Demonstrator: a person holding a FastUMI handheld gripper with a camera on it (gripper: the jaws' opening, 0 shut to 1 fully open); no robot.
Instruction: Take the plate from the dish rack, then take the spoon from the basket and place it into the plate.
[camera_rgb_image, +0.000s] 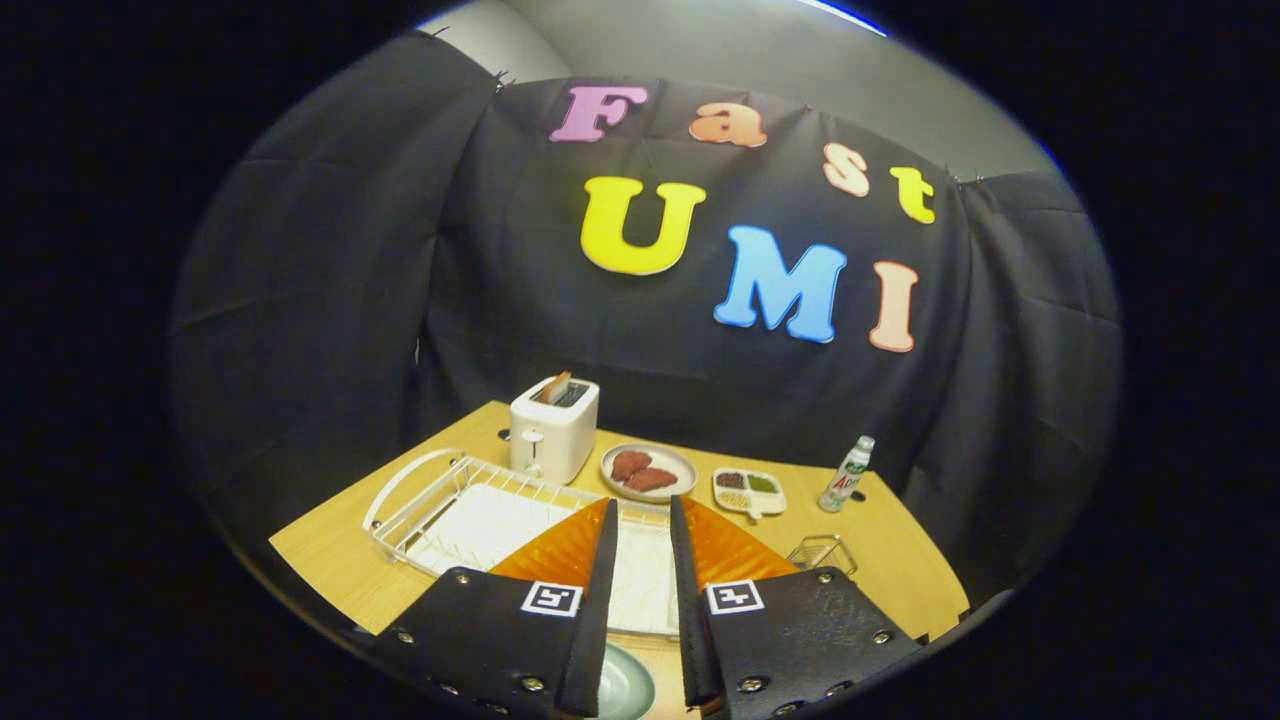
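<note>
- Pale-green plate (622, 688) sits near the dish rack (455, 505), low between the fingers of the gripper (640, 600); apparently already out.
- Gripper narrowly parted, holding nothing.
- Small wire basket (822, 552) right of the rack; spoon not discernible, possibly hidden.
- Next: approach the basket squarely, widen, grasp the handle mid-length.

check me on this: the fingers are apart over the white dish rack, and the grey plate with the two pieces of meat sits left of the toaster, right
Not quite. The grey plate with the two pieces of meat sits to the right of the toaster, between it and the small divided dish. The rest holds: the gripper view shows the fingers apart over the white dish rack.
</note>
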